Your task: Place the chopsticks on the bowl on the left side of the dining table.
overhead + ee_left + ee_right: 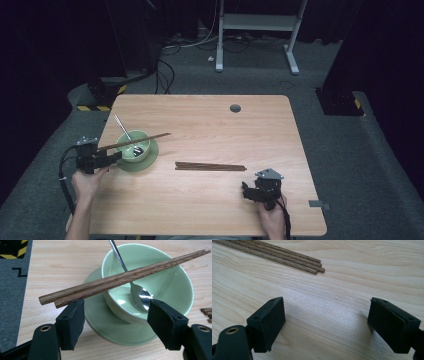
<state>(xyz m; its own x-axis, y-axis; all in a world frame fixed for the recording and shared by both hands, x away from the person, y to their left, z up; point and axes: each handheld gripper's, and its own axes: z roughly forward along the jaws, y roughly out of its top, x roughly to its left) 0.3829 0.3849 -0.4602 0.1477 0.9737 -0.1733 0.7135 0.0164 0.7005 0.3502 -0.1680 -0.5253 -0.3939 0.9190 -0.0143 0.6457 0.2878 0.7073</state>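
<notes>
A pale green bowl (134,145) is seen on a matching green saucer (141,163) near the left edge of a light wooden table (210,200). A metal spoon (127,134) is leaned inside the bowl, its handle pointing up and away over the far rim. A pair of dark wooden chopsticks (134,142) is laid across the bowl's rim, side by side (the thick ends overhang the saucer toward the left gripper).

In the left gripper view the spoon's (140,295) handle is cut off at the top edge, and part of its scoop is hidden behind the right-hand jaw pad. The bowl's (160,285) near wall and the saucer (100,322) are partly covered by both pads. The chopsticks' (120,280) butt ends are seen just above the left-hand pad; whether they touch it cannot be told.

A second bundle of chopsticks (210,166) is laid flat near the middle of the table, well apart from the bowl. In the right gripper view only its tips (307,265) are shown, the rest being cut off at the upper left.

The left gripper (112,157) is held level at the table's left edge, jaws wide apart around the bowl's near side, nothing gripped. The right gripper (246,191) is held low near the front right, jaws wide open over bare wood, nothing held.
</notes>
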